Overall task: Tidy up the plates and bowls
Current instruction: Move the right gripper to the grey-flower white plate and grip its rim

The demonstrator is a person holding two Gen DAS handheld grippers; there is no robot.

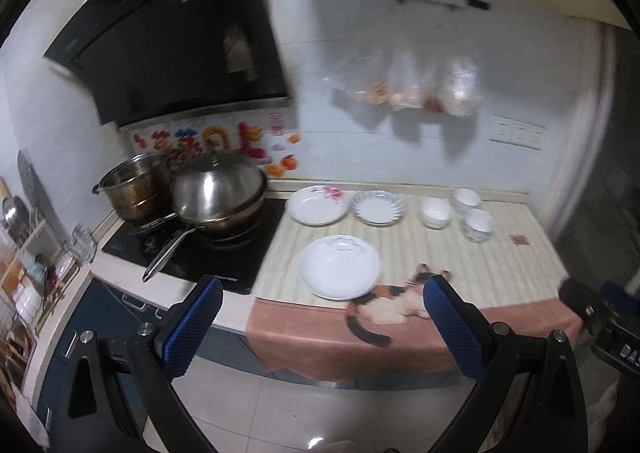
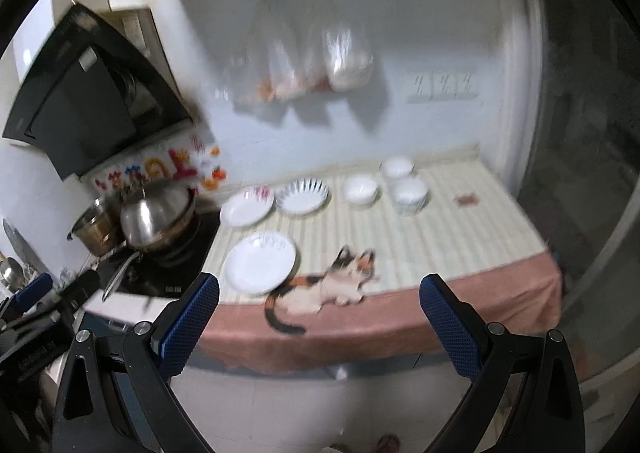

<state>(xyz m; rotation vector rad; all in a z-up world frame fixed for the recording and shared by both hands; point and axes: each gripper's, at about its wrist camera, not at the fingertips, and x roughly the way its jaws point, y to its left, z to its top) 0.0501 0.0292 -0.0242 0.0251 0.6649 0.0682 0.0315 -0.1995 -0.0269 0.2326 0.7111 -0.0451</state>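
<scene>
On the table [image 1: 500, 253], w/ its striped cloth and cat print, all the crockery sits ahead of and above both tools; neither touches anything yet. Left tool [image 1: 322, 301] is spread wide, nothing between its blue pads. Right tool [image 2: 320, 297] likewise released and holding nothing. Both hang off the table's front edge, over the floor.

Layout, near to far: plain white plate [image 1: 340, 267] closest to the front edge, just left of the cat print [image 1: 400, 297]. Behind it a row: floral plate [image 1: 318, 204] next to the stove [image 1: 192, 249], then blue-rimmed plate [image 1: 378, 207], then three white bowls [image 1: 435, 212] clustered further right, well apart from the near plate.

Key relation: in the left wrist view the plain white plate lies almost dead centre between the pads, straight fwd, so the left tool looks nearer and better lined up for it. In the right wrist view [image 2: 260, 267] the same plate sits off to the left, while the bowls [image 2: 360, 191] lie closer to straight ahead. My guess: left takes plates, right takes bowls. Plates are round and flat, so no long axis; a rim pinch from the near edge seems the likely approach. Pots on the stove stand close to the floral plate, so watch clearance there.
</scene>
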